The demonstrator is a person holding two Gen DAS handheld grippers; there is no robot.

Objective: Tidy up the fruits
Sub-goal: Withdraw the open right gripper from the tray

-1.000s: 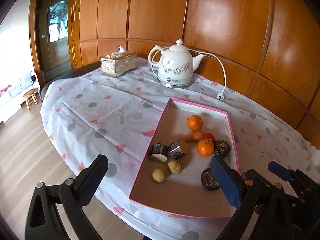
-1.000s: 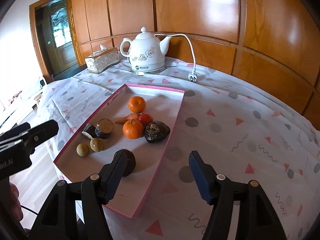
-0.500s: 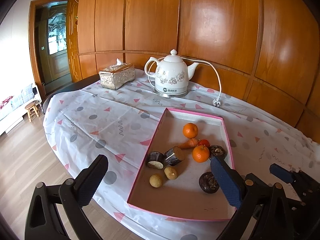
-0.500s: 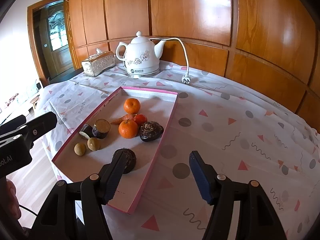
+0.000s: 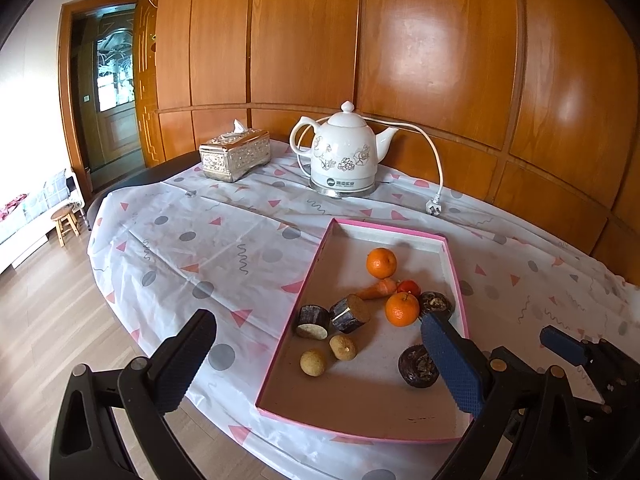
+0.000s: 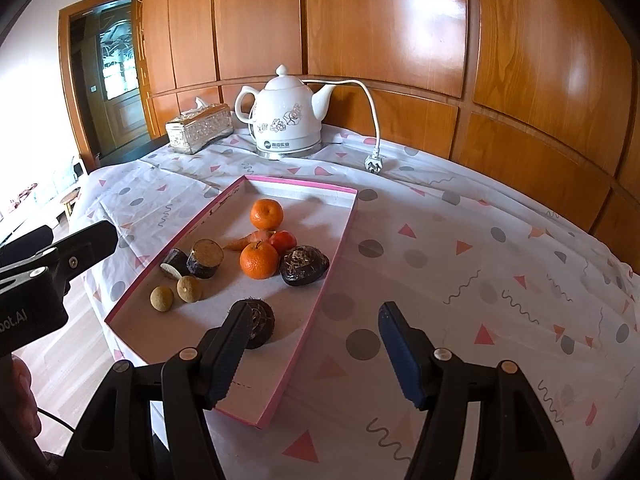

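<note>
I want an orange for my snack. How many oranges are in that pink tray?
2. One orange sits alone toward the tray's far end; the other orange is mid-tray, beside the dark lumpy fruit. None looks hidden.

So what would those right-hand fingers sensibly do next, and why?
Probably ease the right gripper down toward the dark round fruit just beyond its left finger. It stands open and empty above the tray's near end, and that fruit lies closest.

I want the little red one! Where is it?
The small red fruit sits in the pink-edged tray, mid-frame in the right wrist view, tucked between the carrot, an orange and a dark lumpy fruit.
</note>
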